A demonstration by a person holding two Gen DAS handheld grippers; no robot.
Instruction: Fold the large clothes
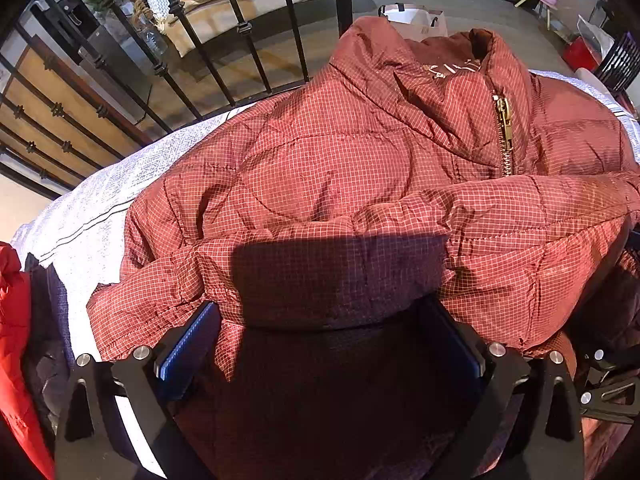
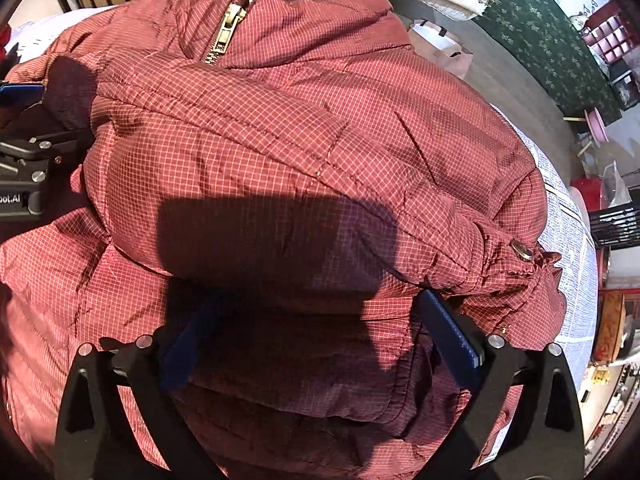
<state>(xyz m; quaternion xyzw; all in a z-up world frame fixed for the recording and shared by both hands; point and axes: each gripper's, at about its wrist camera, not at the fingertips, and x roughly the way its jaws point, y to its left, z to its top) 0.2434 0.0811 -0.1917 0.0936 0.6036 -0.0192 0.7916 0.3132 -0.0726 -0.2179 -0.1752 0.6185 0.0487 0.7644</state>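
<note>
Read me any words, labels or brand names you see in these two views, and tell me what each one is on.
"oot.AI": white letters, cut off at the frame edge, on the black body of the left tongs seen in the right wrist view.
Pale lettering inside the collar of the maroon jacket: too blurred to read.
Zipper pull: no legible marking.
Nothing else can be read.

the left gripper (image 1: pixel 320 344) and the right gripper (image 2: pixel 320 336) sit side by side, both pointing forward, each with its jaws spread wide and blue pads (image 1: pixel 182 354) set well apart around bunched fabric.
</note>
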